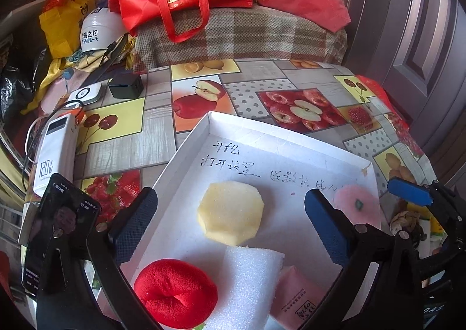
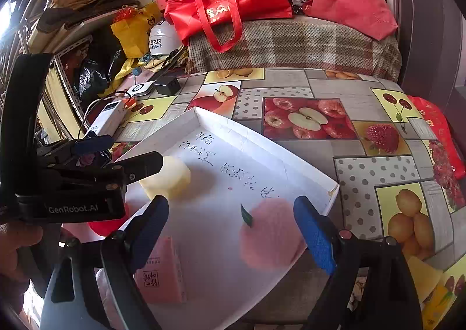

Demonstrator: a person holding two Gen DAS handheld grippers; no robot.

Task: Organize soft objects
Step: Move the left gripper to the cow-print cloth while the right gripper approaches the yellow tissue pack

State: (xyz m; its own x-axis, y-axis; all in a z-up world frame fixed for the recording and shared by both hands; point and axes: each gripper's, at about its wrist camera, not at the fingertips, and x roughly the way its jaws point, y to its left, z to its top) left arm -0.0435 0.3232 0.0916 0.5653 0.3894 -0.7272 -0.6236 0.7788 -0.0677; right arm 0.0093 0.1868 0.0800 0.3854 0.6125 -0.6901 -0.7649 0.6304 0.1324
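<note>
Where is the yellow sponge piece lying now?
The yellow sponge piece lies inside the white tray, center of the left wrist view, just beyond the white foam block and left of the pink plush peach.

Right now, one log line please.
left gripper open over yellow sponge | right gripper open over pink plush | white tray

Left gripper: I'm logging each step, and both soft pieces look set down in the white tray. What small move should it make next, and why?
Probably lift the left gripper straight back: its jaws stand open around the yellow sponge, which lies free in the white tray.
</note>
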